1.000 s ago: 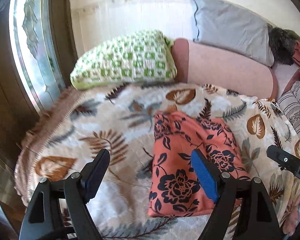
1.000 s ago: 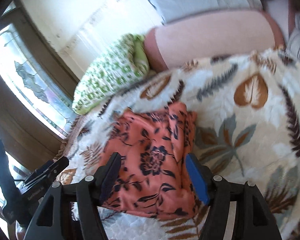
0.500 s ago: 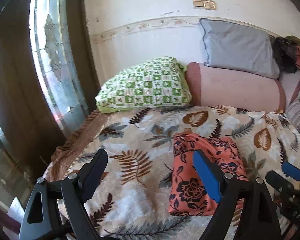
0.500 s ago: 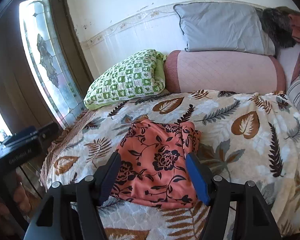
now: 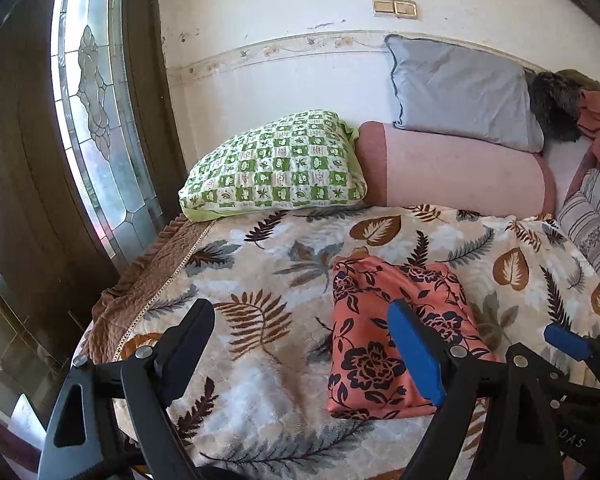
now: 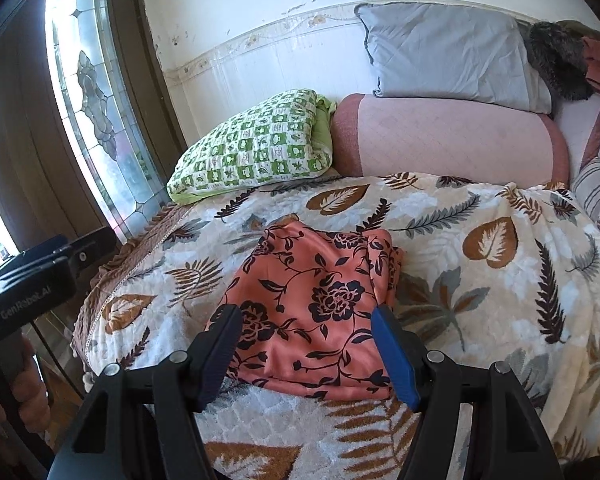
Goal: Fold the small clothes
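Bedspread (image 6: 480, 248) patterned with leaves carries our folded floral garment (image 6: 316, 304); pillows line the wall; our left gripper (image 5: 306, 348) and right gripper (image 6: 306, 350) hang spread, empty.

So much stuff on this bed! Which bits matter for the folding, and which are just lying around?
Part of the job:
- folded orange floral garment
- left gripper, open
- right gripper, open

Just lying about:
- green checked pillow
- grey pillow
- pink bolster
- leaf-print blanket
- dark and rust clothes heap
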`<state>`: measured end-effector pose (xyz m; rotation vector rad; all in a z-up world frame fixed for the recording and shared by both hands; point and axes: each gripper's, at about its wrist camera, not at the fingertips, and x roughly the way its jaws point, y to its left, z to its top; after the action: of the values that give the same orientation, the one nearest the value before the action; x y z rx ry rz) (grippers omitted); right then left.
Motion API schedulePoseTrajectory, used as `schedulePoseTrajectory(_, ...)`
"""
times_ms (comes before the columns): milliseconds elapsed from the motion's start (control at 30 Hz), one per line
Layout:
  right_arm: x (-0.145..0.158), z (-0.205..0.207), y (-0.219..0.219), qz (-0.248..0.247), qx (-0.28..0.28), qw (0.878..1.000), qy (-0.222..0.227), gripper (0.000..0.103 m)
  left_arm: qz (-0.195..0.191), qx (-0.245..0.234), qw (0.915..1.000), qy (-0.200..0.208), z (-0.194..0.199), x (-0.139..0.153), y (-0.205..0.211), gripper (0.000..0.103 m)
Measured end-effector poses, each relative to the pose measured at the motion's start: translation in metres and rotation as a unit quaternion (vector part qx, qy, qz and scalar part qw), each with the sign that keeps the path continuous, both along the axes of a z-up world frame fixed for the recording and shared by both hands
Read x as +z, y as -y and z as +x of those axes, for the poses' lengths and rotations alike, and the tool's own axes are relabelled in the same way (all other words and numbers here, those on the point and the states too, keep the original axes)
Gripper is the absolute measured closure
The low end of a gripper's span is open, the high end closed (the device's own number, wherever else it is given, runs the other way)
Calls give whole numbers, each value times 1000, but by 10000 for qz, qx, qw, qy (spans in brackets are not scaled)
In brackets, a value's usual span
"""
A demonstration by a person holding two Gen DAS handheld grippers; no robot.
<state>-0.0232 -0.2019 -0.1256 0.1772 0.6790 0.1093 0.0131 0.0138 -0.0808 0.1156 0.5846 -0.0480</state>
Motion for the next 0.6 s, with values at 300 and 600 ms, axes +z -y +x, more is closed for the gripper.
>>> schedulePoseTrajectory(300, 8, -4, 0, -106, -211, 9996, 150, 32, 32, -192, 9998, 11, 0, 1, 1, 15)
schedulePoseTrajectory(600, 9, -5, -2, -75, -323, 9994, 135, 32, 19, -244, 9997, 72, -5, 6, -3, 14)
